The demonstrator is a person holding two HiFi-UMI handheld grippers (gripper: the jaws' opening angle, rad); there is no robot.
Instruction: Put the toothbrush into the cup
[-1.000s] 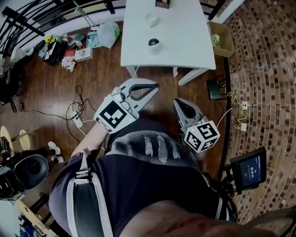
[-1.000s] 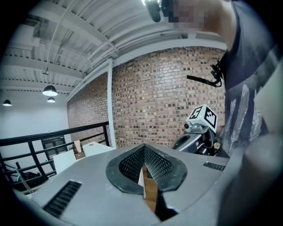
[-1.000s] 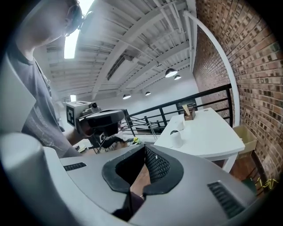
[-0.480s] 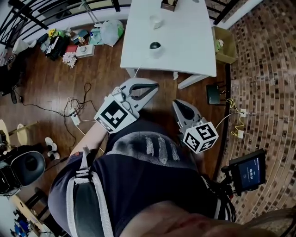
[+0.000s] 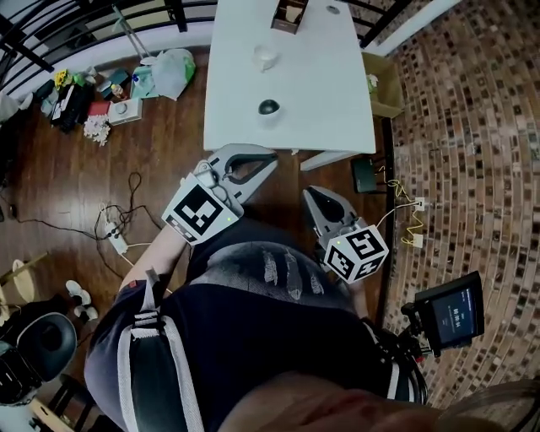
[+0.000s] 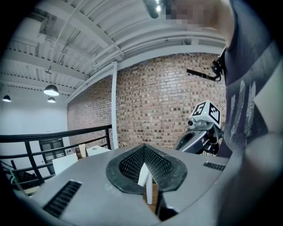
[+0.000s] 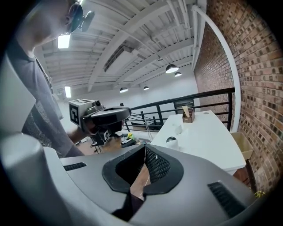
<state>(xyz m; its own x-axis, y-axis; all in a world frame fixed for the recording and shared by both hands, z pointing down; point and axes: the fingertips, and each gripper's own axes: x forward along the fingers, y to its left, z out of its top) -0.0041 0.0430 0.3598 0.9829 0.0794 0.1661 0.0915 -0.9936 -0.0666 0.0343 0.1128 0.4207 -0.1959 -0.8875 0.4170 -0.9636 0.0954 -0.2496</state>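
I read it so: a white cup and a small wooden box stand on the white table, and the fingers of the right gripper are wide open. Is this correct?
Not quite. The white cup and the small wooden box do stand on the white table, but the fingers of the right gripper are shut, not wide open; the right gripper view shows them closed together.

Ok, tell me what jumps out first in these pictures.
Two handheld grippers fill the middle of the head view: the left gripper and the right gripper, each with a marker cube, both shut and empty. Beyond them stands a white table with a dark-topped cup, a small white cup and a wooden box at its far end. Clutter litters the floor to the table's left.
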